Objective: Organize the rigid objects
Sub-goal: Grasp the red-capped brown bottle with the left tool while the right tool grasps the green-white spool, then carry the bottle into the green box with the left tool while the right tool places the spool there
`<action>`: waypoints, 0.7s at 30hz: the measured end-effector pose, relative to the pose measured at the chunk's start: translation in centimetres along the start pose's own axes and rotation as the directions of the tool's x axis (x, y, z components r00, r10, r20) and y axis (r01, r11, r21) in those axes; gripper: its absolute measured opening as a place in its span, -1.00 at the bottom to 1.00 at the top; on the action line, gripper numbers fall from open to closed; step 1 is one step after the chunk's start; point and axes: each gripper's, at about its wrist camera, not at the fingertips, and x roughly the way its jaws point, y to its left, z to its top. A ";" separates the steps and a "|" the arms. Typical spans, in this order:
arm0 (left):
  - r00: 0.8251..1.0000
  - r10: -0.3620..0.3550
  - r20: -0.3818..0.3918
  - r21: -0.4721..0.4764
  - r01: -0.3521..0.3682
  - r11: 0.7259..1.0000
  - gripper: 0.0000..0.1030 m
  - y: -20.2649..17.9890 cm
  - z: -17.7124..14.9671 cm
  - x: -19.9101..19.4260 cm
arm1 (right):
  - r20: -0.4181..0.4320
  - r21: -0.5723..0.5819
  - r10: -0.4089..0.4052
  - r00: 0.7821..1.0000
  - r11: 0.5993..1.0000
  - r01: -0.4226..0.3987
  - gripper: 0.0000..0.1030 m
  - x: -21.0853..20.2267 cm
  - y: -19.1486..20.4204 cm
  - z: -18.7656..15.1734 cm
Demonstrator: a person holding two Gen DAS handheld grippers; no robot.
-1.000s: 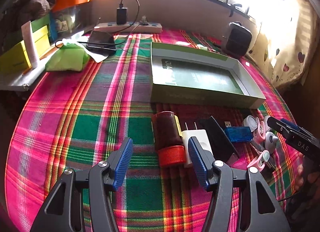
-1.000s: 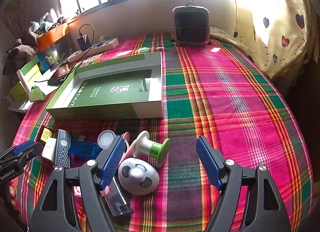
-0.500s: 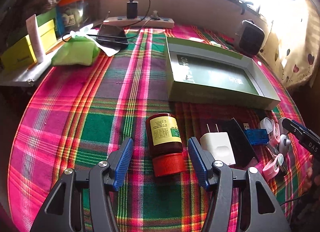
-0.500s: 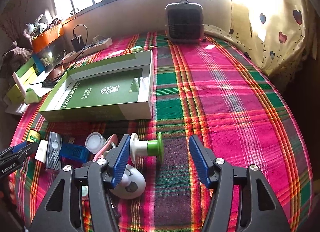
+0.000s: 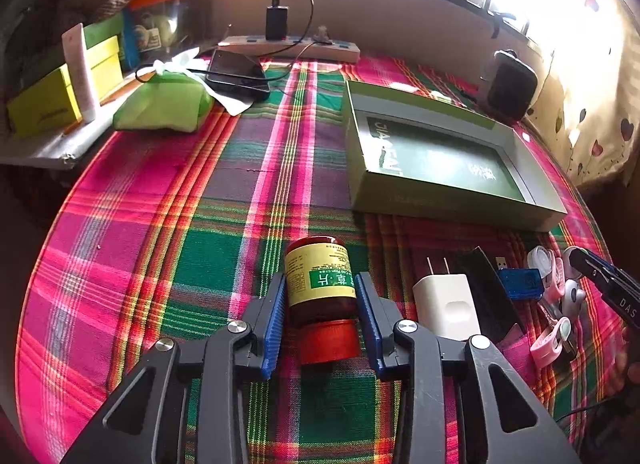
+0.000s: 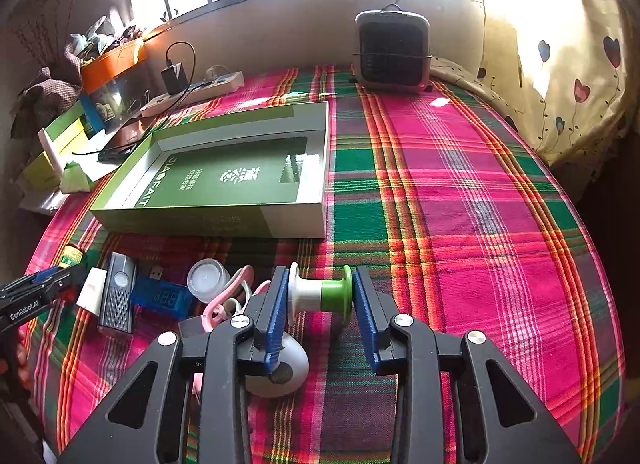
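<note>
A brown pill bottle [image 5: 314,260] with a yellow label and red cap lies on the plaid cloth. My left gripper [image 5: 320,280] is closing on it, and both blue pads touch its sides. In the right wrist view a white and green spool [image 6: 320,292] lies sideways between the closing jaws of my right gripper [image 6: 320,276], a pad against each end. An open green box [image 6: 216,220] sits just beyond. Each gripper shows at the edge of the other's view: left gripper [image 6: 40,288], right gripper [image 5: 600,276].
Between the grippers lie a white charger [image 5: 444,304], a black device [image 5: 486,292], a blue USB meter [image 6: 160,296], a small white jar [image 6: 208,280], pink clips [image 6: 228,296] and a round white toy [image 6: 280,372]. A heater [image 6: 392,52], power strip [image 5: 288,48] and phone [image 5: 236,74] stand at the back.
Both grippers stood wide open a second ago; their jaws have come in, the left around the pill bottle, the right around the spool. The bottle's label now faces up.
</note>
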 end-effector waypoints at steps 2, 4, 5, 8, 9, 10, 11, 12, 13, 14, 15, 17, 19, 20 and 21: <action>1.000 -0.002 0.000 -0.002 0.002 1.000 -0.41 0.0 0.0 0.0 | 0.001 0.001 0.002 1.000 1.000 -0.002 -0.35 0.0 0.0 0.0; 1.000 -0.007 0.001 -0.005 0.007 1.000 -0.41 -0.1 0.0 0.0 | 0.001 0.001 0.003 1.000 1.000 -0.003 -0.35 0.0 -0.1 0.0; 1.000 -0.011 0.002 -0.006 0.011 1.000 -0.41 -0.1 0.0 -0.1 | 0.001 0.002 0.004 1.000 1.000 -0.004 -0.35 0.0 -0.1 0.0; 1.000 -0.018 0.009 -0.004 0.018 1.000 -0.41 -0.2 0.2 -0.4 | 0.007 0.007 0.001 1.000 1.000 -0.001 -0.35 -0.3 -0.1 0.0; 1.000 -0.020 0.012 -0.002 0.020 1.000 -0.41 -0.2 0.3 -0.6 | 0.009 0.010 0.001 1.000 1.000 -0.001 -0.35 -0.4 -0.2 0.0; 1.000 -0.025 0.014 -0.004 0.025 1.000 -0.41 -0.2 0.4 -0.7 | 0.013 0.011 0.000 1.000 1.000 0.000 -0.35 -0.5 -0.3 0.0; 0.999 -0.032 0.016 -0.006 0.032 0.999 -0.41 -0.2 0.6 -0.9 | 0.016 0.010 -0.001 1.000 1.000 0.001 -0.35 -0.6 -0.3 0.1; 0.999 -0.035 0.019 -0.004 0.035 0.999 -0.41 -0.2 0.8 -1.0 | 0.020 0.010 -0.001 1.000 1.000 0.001 -0.35 -0.7 -0.3 0.2; 0.999 -0.034 0.023 0.002 0.034 0.999 -0.41 -0.3 1.0 -1.2 | 0.023 0.011 0.001 1.000 1.000 -0.001 -0.35 -0.9 -0.4 0.3; 0.999 -0.034 0.029 0.009 0.033 0.999 -0.41 -0.5 1.3 -1.4 | 0.026 0.011 0.003 1.000 1.000 -0.003 -0.35 -1.0 -0.5 0.4; 0.999 -0.035 0.036 0.017 0.035 0.999 -0.41 -0.6 1.5 -1.6 | 0.028 0.012 0.006 1.000 1.000 -0.006 -0.35 -1.2 -0.5 0.5; 0.998 -0.044 0.046 0.027 0.043 0.999 -0.41 -0.8 2.1 -1.9 | 0.038 0.010 0.005 0.999 1.000 -0.006 -0.35 -1.5 -0.6 0.9; 0.997 -0.051 0.057 0.038 0.049 0.998 -0.41 -1.1 2.7 -2.3 | 0.048 0.005 0.002 0.999 1.000 -0.002 -0.35 -1.8 -0.6 1.4; 0.997 -0.052 0.062 0.043 0.049 0.998 -0.41 -1.2 3.1 -2.4 | 0.053 0.005 0.004 0.999 1.000 -0.004 -0.35 -1.9 -0.6 1.7; 0.996 -0.056 0.066 0.048 0.053 0.997 -0.41 -1.3 3.4 -2.5 | 0.057 0.003 0.007 0.998 1.000 -0.007 -0.35 -2.1 -0.6 2.0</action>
